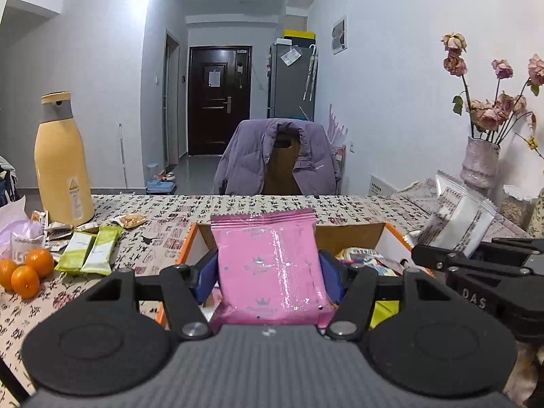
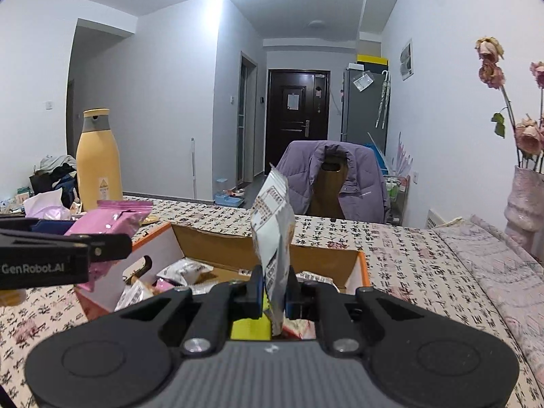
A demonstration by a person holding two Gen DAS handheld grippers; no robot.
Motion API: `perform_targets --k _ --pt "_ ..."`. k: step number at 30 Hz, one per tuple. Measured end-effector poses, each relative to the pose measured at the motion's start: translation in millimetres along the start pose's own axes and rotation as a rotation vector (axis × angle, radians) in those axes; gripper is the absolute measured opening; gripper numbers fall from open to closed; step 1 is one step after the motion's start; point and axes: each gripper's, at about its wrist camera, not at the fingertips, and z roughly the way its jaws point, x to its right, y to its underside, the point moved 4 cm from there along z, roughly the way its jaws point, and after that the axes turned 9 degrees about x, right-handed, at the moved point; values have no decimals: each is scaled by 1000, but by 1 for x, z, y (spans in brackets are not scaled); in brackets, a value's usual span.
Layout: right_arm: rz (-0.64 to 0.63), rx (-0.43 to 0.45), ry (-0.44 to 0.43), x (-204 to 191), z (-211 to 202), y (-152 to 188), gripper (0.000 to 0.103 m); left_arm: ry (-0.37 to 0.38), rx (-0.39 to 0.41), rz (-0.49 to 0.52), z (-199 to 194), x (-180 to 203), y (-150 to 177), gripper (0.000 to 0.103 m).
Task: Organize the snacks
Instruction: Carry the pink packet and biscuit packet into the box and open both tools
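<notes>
My left gripper [image 1: 268, 277] is shut on a pink snack packet [image 1: 272, 265], which stands upright between its blue pads, above the near side of an orange-edged cardboard box [image 1: 190, 238]. My right gripper [image 2: 274, 292] is shut on a white printed snack packet [image 2: 273, 224], held edge-on and upright over the same box [image 2: 363, 265]. Several snack packets [image 2: 183, 272] lie inside the box. In the left wrist view the right gripper [image 1: 476, 261] and its white packet [image 1: 455, 217] appear at the right; in the right wrist view the left gripper [image 2: 61, 255] with the pink packet [image 2: 112, 221] appears at the left.
On the patterned tablecloth [image 1: 163, 224], two green snack bars [image 1: 88, 251], small wrappers and three oranges [image 1: 27, 272] lie at the left beside a tall yellow bottle [image 1: 61, 163]. A vase of dried roses [image 1: 479, 159] stands at the right. A chair with a purple jacket [image 1: 278, 159] is behind the table.
</notes>
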Motion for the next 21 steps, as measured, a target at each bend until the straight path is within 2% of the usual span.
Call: perform_targets --k 7,13,21 --pt "-5 -32 9 0 38 -5 11 -37 -33 1 36 -1 -3 63" --pt "-4 -76 46 7 66 5 11 -64 -73 8 63 -2 4 63" --pt "-12 -116 58 10 83 17 12 -76 -101 4 75 -6 14 63"
